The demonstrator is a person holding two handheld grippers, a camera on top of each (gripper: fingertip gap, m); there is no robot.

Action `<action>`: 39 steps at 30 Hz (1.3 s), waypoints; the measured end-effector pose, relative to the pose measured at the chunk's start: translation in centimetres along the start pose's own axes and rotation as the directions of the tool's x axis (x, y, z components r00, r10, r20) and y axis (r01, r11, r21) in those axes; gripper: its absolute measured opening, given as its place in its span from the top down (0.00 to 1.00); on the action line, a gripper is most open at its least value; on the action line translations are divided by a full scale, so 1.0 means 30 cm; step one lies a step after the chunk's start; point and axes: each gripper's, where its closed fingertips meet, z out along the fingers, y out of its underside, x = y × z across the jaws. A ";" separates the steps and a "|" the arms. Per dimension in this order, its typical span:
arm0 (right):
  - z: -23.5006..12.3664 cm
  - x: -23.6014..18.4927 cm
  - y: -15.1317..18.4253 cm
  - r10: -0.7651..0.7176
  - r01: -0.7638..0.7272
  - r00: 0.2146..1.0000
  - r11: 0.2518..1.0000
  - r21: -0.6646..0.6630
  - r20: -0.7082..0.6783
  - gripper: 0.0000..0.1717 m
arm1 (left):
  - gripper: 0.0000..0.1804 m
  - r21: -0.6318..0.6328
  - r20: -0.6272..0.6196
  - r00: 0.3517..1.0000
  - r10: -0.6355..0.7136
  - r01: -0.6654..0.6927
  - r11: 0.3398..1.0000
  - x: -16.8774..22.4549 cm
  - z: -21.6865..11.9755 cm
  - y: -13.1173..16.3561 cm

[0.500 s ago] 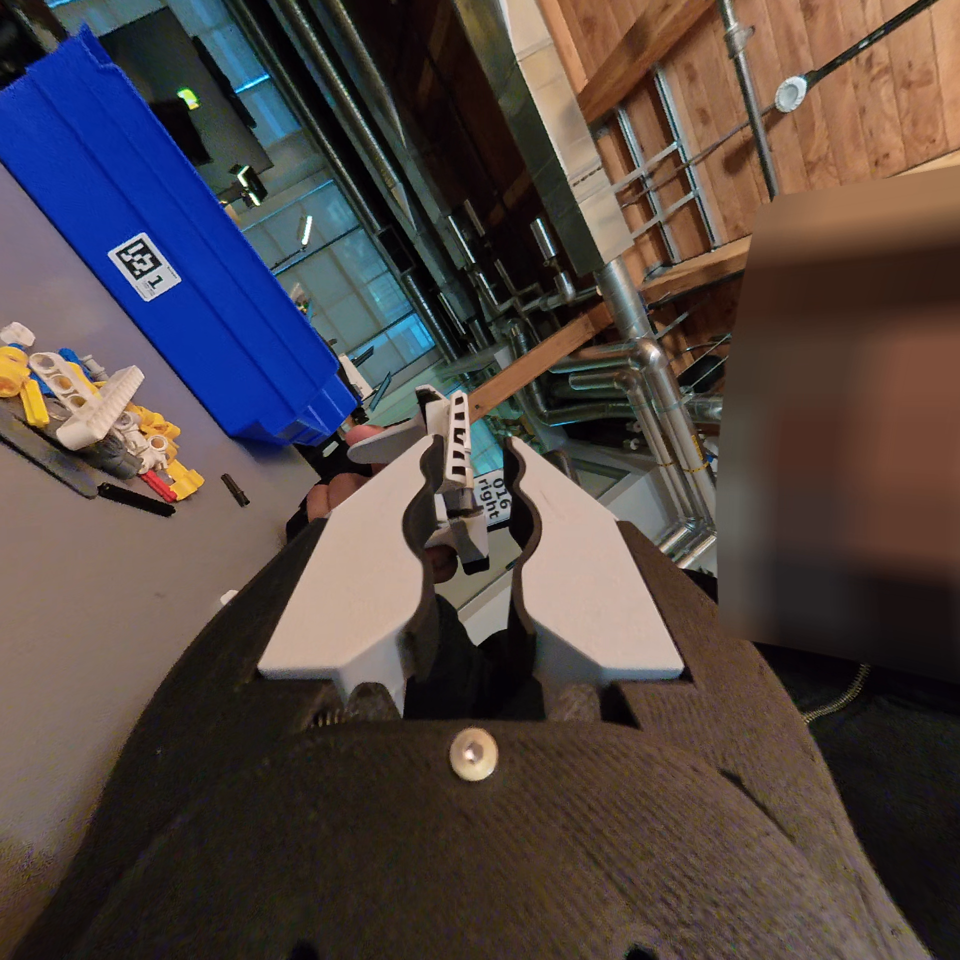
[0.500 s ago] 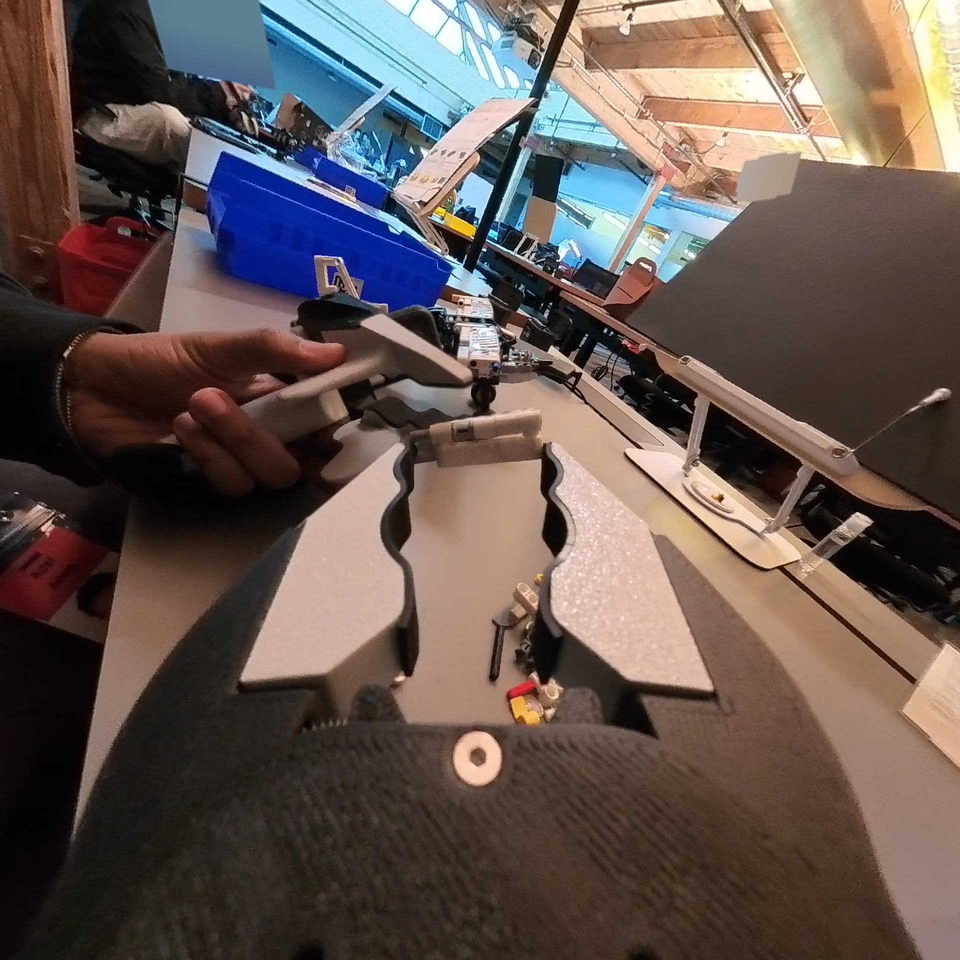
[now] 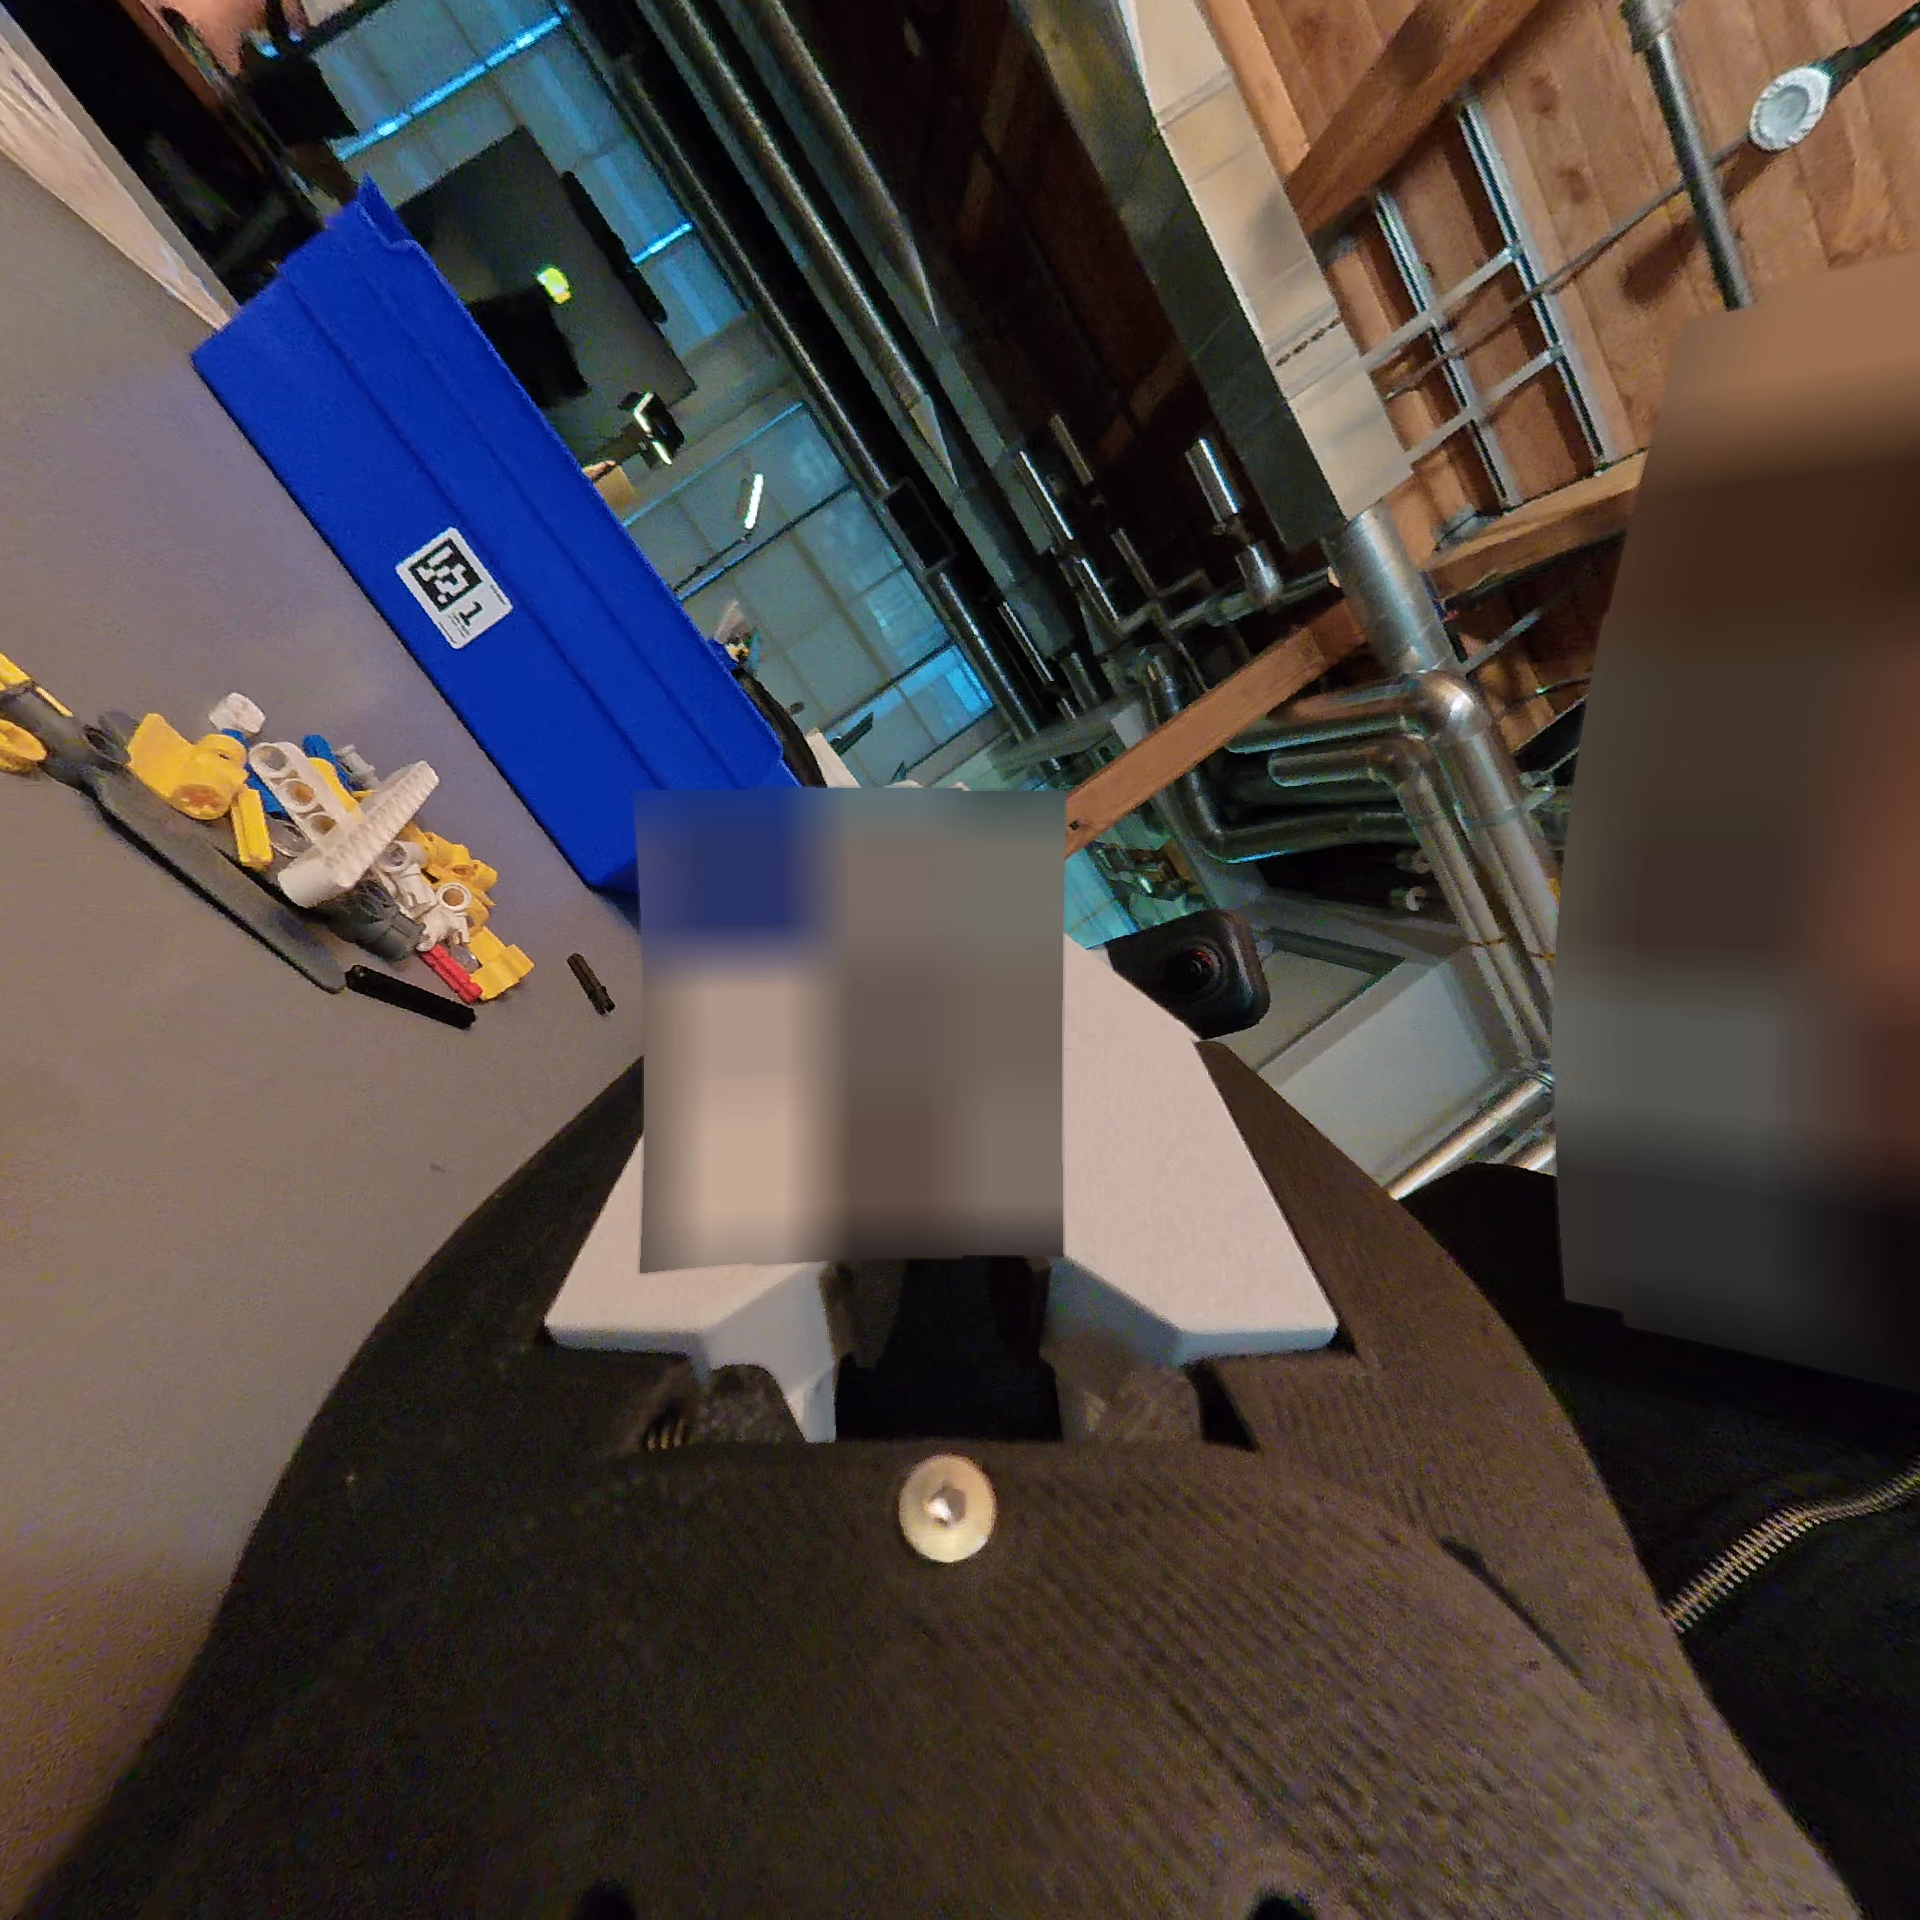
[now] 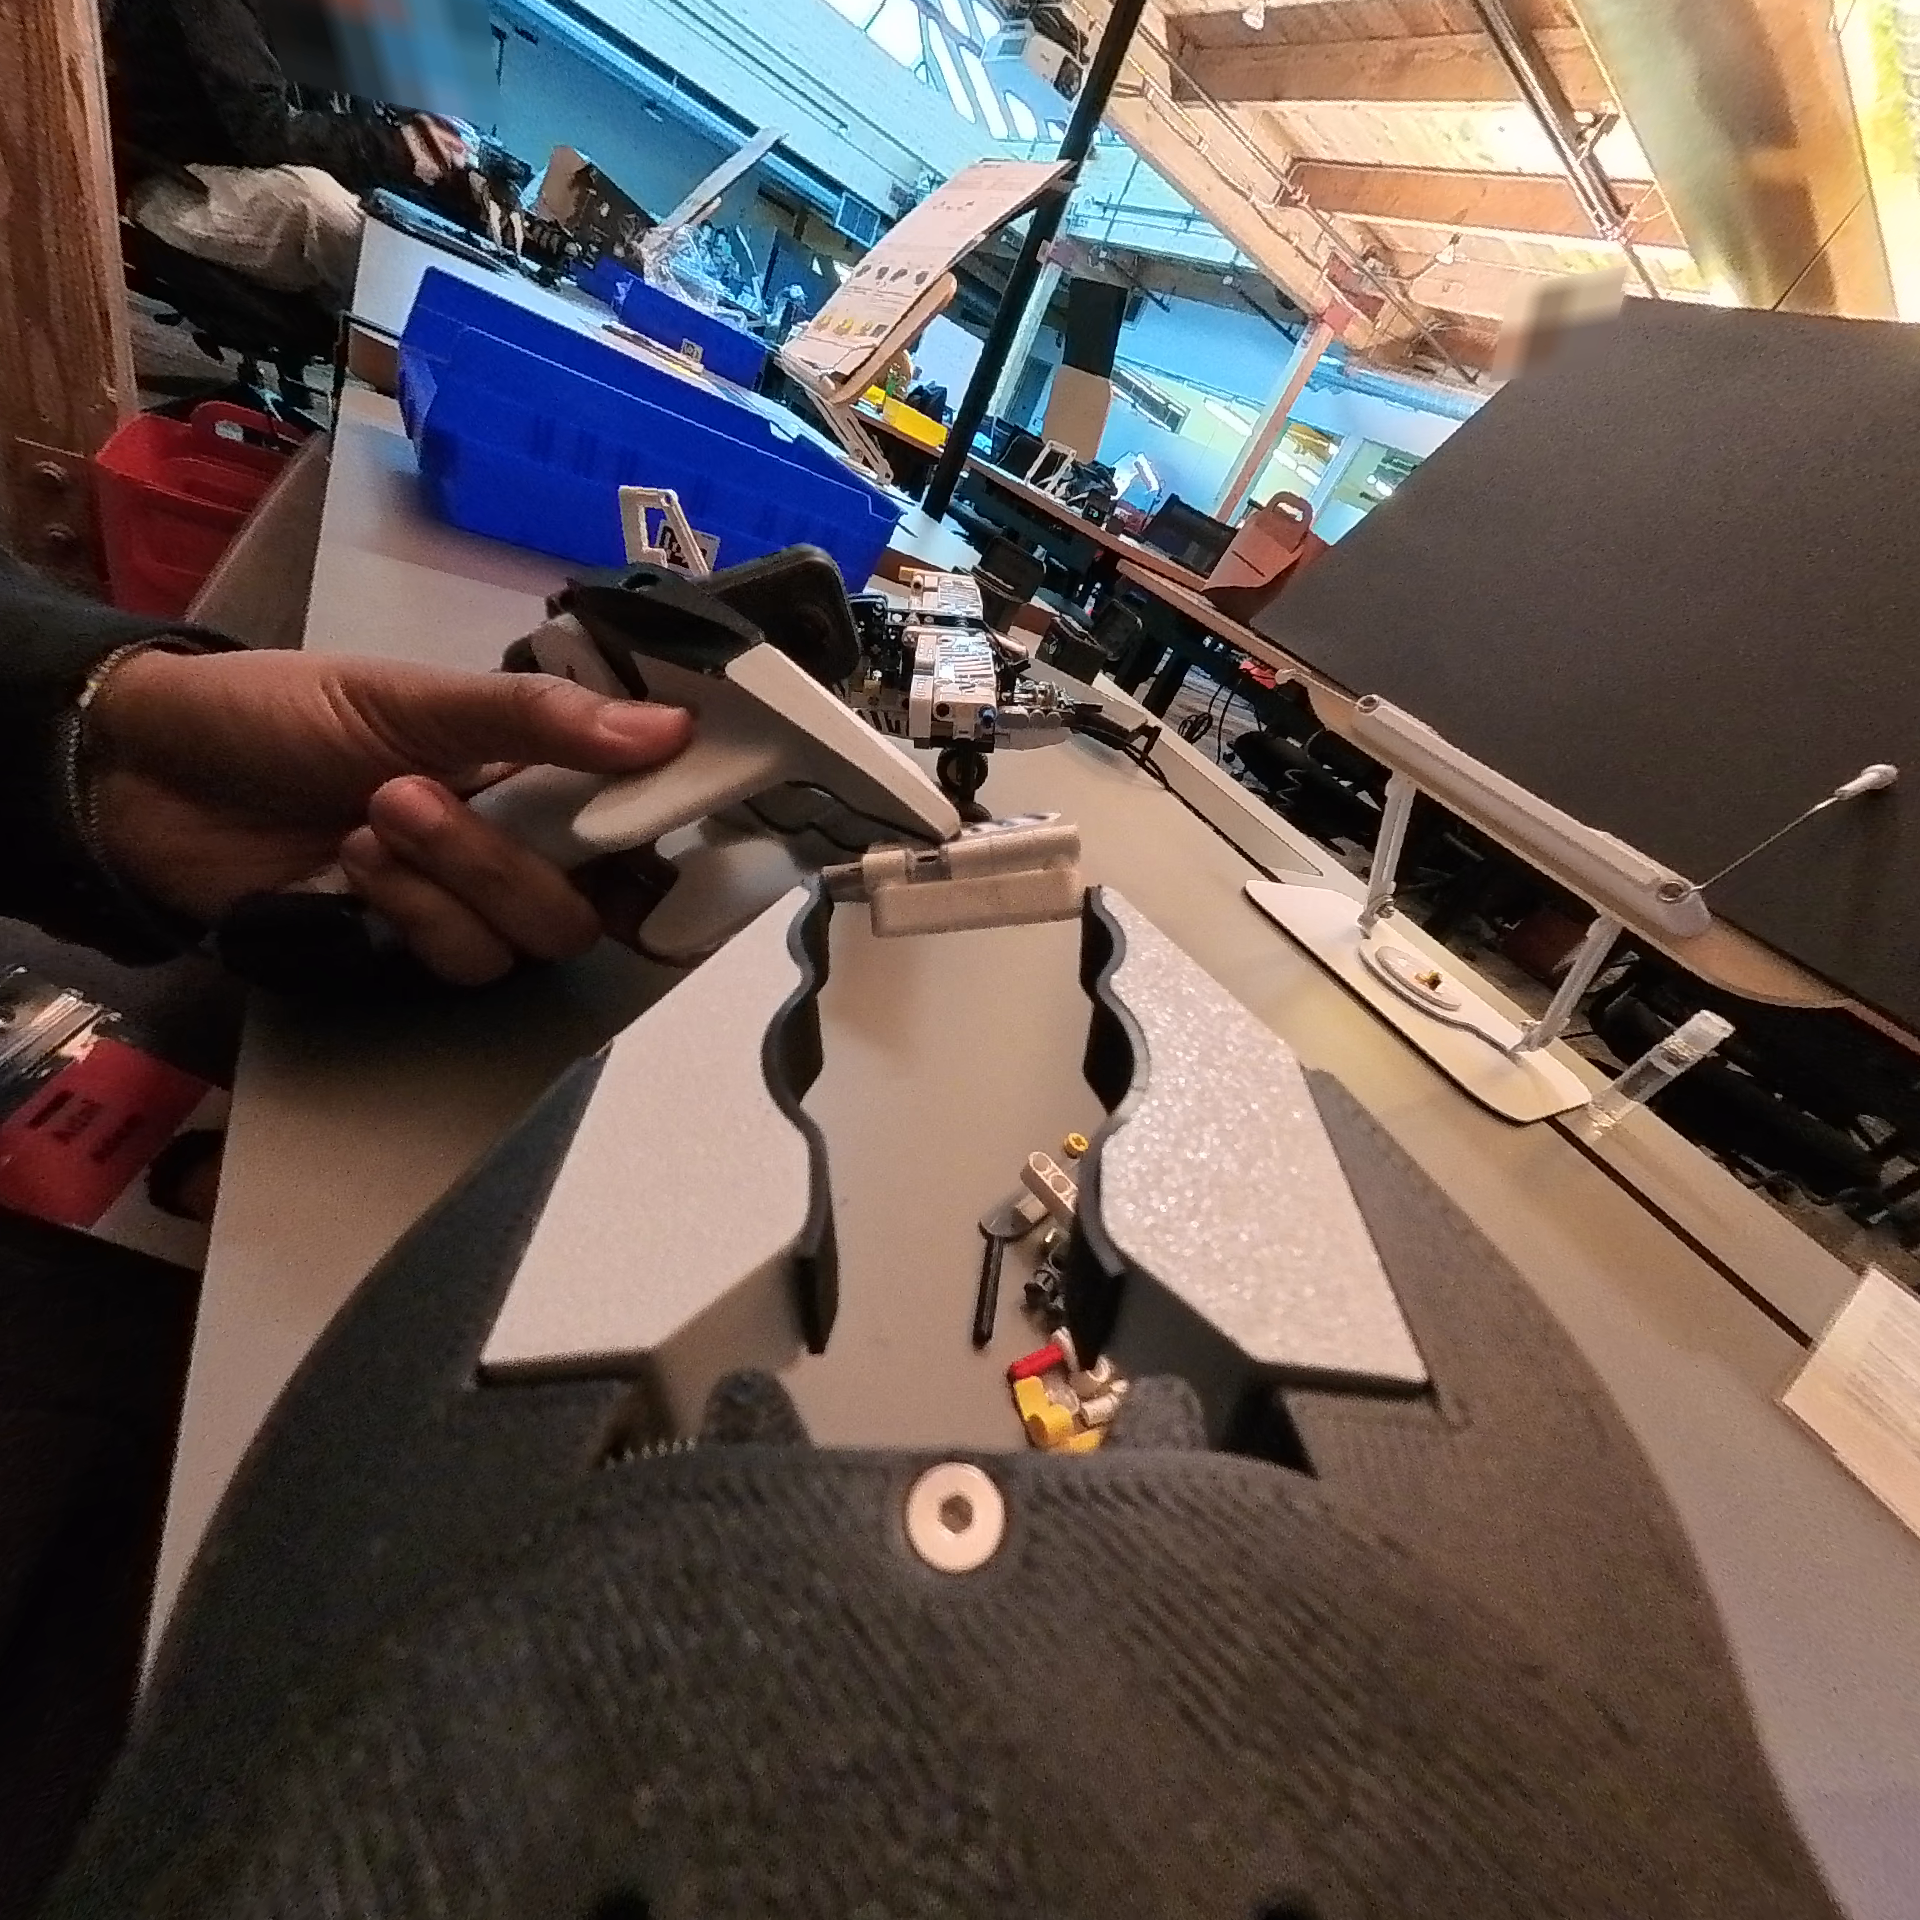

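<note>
— Where's the white piece (image 4: 971,883)?
— On the near side of the blue bin (image 4: 623,457), gripped end to end by the right tongs (image 4: 956,914). The left tongs (image 4: 925,831) are closed on its bin-side edge.
— And around it?
— A toy model (image 4: 945,675) stands nearer the bin, with loose parts (image 4: 1049,1382) farther from it on the tabletop (image 4: 1299,987).

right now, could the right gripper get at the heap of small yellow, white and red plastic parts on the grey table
Probably not: the right gripper has a white brick piece across its jaws, with the left gripper on it; the heap lies below, behind the fingertips.
</note>
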 end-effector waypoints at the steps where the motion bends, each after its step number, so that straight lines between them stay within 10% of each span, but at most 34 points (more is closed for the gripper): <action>1: -0.001 0.001 -0.002 0.000 0.000 1.000 1.000 0.002 -0.001 0.73 | 0.98 0.005 0.010 1.000 0.011 -0.011 1.000 -0.002 -0.001 -0.002; 7: -0.041 0.029 -0.060 0.029 -0.026 0.999 0.992 0.122 -0.024 0.90 | 0.99 0.001 0.019 0.999 0.033 -0.033 0.999 0.001 -0.003 0.000; 22: -0.017 0.026 -0.030 0.214 -0.219 0.975 0.971 0.098 0.057 0.77 | 0.99 0.030 0.029 0.998 0.063 -0.064 0.998 0.002 -0.008 -0.011; 39: -0.034 0.021 -0.034 0.353 -0.375 0.917 0.922 0.096 0.185 0.92 | 0.99 -0.019 0.030 0.988 0.152 -0.151 0.988 0.019 0.012 0.022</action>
